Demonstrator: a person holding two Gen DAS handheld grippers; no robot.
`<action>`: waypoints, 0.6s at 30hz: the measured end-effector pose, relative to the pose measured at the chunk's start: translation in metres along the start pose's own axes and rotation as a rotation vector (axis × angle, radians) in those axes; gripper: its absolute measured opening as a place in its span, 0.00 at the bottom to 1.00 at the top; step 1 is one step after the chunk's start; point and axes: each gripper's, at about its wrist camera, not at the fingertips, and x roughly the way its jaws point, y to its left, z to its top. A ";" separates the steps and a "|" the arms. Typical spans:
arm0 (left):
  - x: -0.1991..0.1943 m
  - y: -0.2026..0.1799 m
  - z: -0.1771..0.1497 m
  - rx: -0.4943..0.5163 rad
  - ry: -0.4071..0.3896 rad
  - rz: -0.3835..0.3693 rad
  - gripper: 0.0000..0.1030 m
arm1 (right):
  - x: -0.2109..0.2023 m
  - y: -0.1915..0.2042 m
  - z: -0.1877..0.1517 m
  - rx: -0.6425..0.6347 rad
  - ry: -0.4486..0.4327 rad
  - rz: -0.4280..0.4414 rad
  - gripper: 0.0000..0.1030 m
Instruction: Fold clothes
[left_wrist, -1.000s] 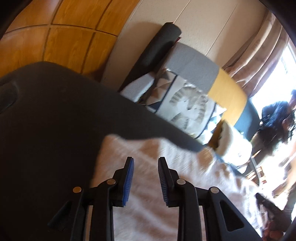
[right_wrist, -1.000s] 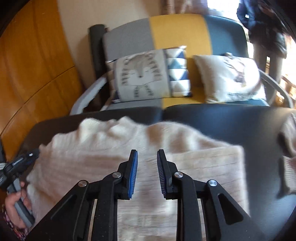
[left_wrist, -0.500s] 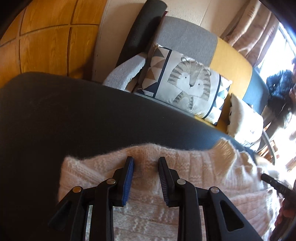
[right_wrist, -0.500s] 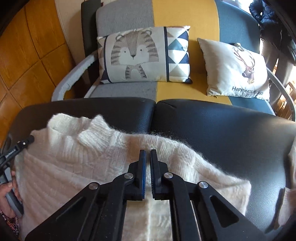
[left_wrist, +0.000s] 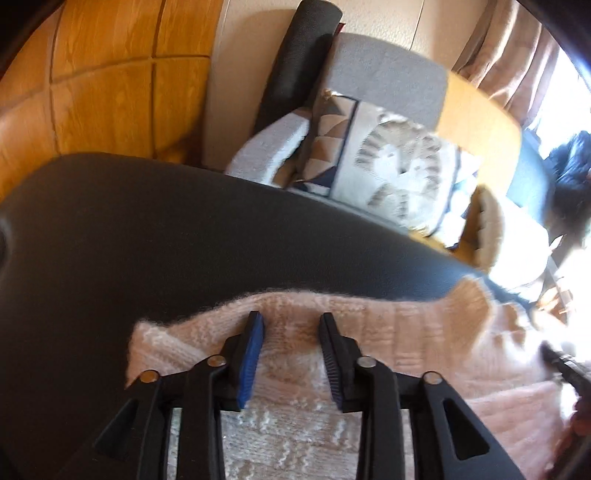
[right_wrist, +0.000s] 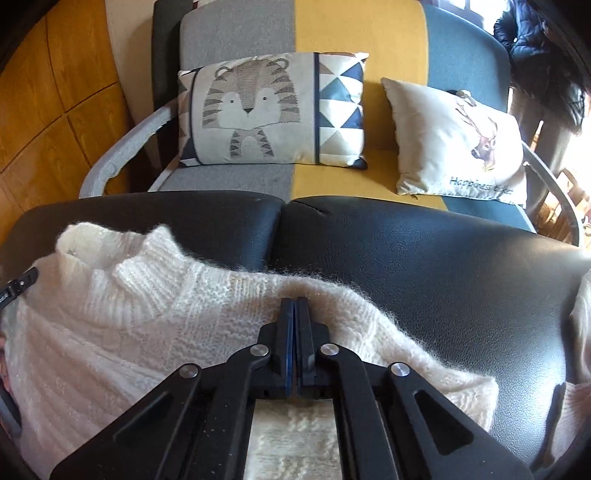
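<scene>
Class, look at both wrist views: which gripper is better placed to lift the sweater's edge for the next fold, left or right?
Probably the right. The right gripper appears already shut at the white sweater's far edge, while the left gripper stands open above the knit, gripping nothing yet.

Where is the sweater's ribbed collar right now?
In the right wrist view the ribbed collar sits upper left, on the white sweater near the black table far edge, left of the right tongs.

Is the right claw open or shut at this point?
Shut. The right claw has its blue pads nearly touching, pinching the far edge of the fluffy white knitted sweater on the black padded surface.
</scene>
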 end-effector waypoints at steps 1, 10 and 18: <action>-0.005 0.007 0.002 -0.033 0.008 -0.029 0.32 | -0.009 0.002 -0.001 -0.001 -0.023 0.012 0.03; -0.026 0.018 -0.005 -0.106 -0.019 -0.030 0.32 | -0.034 -0.014 -0.012 0.064 -0.066 0.004 0.03; -0.009 -0.012 -0.009 0.108 0.002 0.040 0.32 | -0.022 -0.033 -0.016 0.124 -0.024 -0.037 0.03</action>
